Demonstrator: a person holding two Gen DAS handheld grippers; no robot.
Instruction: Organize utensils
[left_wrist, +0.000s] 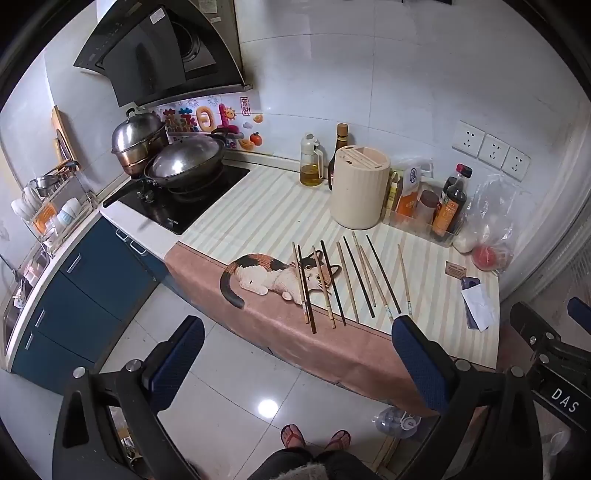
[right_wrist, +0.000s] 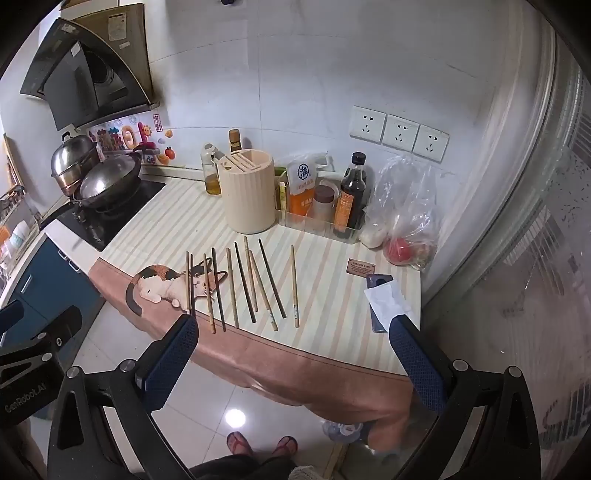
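Note:
Several chopsticks (left_wrist: 351, 280), light wooden and dark ones, lie side by side on the striped cat-print mat (left_wrist: 258, 218); they also show in the right wrist view (right_wrist: 243, 284). A cream round utensil holder (left_wrist: 360, 186) with slots stands behind them, also in the right wrist view (right_wrist: 250, 190). My left gripper (left_wrist: 297, 332) is open and empty, held in front of the counter's edge. My right gripper (right_wrist: 293, 328) is open and empty too, just short of the chopsticks' near ends.
A wok (left_wrist: 186, 160) and a steel pot (left_wrist: 138, 142) sit on the cooktop at left. Oil and sauce bottles (right_wrist: 352, 195) in a clear tray, a plastic bag with a tomato (right_wrist: 400, 251), a phone with paper (right_wrist: 384, 299) at right. Dish rack (left_wrist: 51, 206) far left.

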